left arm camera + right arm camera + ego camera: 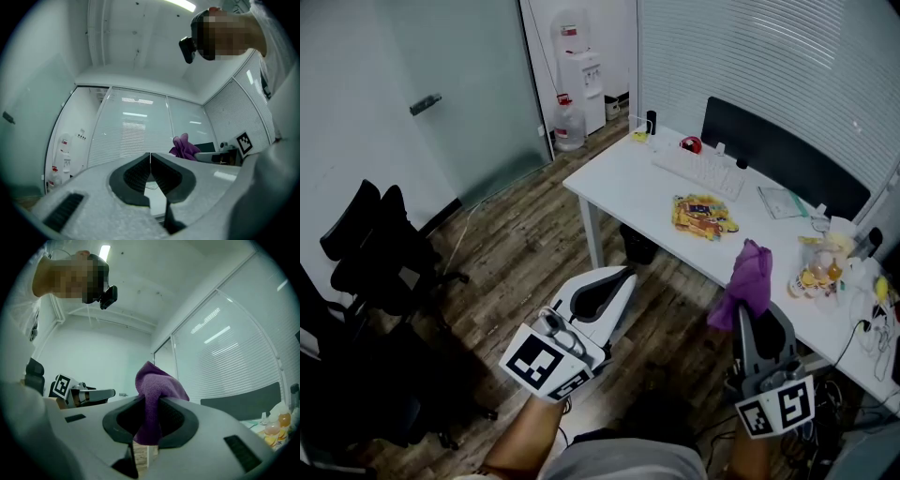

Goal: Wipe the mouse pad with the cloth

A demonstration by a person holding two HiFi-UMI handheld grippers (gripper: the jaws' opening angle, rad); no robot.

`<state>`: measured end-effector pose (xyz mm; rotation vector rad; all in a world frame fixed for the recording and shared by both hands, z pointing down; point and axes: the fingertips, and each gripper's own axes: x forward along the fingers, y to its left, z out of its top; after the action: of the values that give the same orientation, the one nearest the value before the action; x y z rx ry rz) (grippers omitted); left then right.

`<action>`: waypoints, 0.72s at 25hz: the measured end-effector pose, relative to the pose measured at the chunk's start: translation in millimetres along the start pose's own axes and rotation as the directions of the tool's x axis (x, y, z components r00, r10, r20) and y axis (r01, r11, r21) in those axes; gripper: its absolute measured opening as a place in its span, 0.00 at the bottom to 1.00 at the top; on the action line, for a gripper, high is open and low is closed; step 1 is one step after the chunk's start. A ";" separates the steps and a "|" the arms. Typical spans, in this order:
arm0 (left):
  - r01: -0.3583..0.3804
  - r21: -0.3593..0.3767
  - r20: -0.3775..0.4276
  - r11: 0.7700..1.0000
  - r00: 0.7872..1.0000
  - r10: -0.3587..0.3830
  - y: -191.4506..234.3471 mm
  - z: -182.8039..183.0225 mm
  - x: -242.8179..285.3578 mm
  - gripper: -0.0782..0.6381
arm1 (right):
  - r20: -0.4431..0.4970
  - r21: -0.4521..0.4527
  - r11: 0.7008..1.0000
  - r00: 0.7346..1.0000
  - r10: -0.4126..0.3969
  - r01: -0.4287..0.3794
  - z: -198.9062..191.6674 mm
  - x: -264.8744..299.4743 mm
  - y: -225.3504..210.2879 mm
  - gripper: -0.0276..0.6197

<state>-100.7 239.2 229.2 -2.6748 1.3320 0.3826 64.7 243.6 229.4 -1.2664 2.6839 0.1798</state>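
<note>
My right gripper (pixel 757 314) is shut on a purple cloth (pixel 749 277), which sticks up out of the jaws and hangs in front of the white desk (pixel 623 183). In the right gripper view the cloth (pixel 153 397) is pinched between the dark pads, bunched above them. My left gripper (pixel 622 276) is held over the wood floor left of the desk; its jaws are shut together with nothing between them (pixel 150 163). Both grippers point upward, away from the desk. I cannot pick out a mouse pad for certain; a pale flat sheet (pixel 783 202) lies at the desk's far side.
The desk carries a white keyboard (pixel 700 172), a yellow snack bag (pixel 704 216), small bottles (pixel 817 272) and cables at the right end. A black chair back (pixel 783 152) stands behind it. Black office chairs (pixel 380 251) stand at the left, a water dispenser (pixel 585 86) by the glass wall.
</note>
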 end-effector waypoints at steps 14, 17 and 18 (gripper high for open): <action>-0.022 0.037 -0.033 0.999 0.999 0.023 56.4 -27.6 90.8 0.14 | 0.017 -0.029 0.999 1.000 0.018 -0.017 -18.5 75.9 -81.7 0.15; -0.033 0.044 -0.042 0.998 0.998 0.035 70.0 -35.9 117.2 0.14 | 0.010 -0.026 0.999 0.999 0.030 -0.030 -26.3 95.3 -105.0 0.15; -0.037 0.046 -0.046 0.998 0.998 0.039 74.1 -38.8 126.3 0.14 | 0.009 -0.024 0.999 0.999 0.034 -0.034 -28.6 101.7 -113.3 0.15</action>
<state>-80.3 89.2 230.7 -2.6408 1.3891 0.2917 85.9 90.3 232.6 -1.2237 2.7043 0.2217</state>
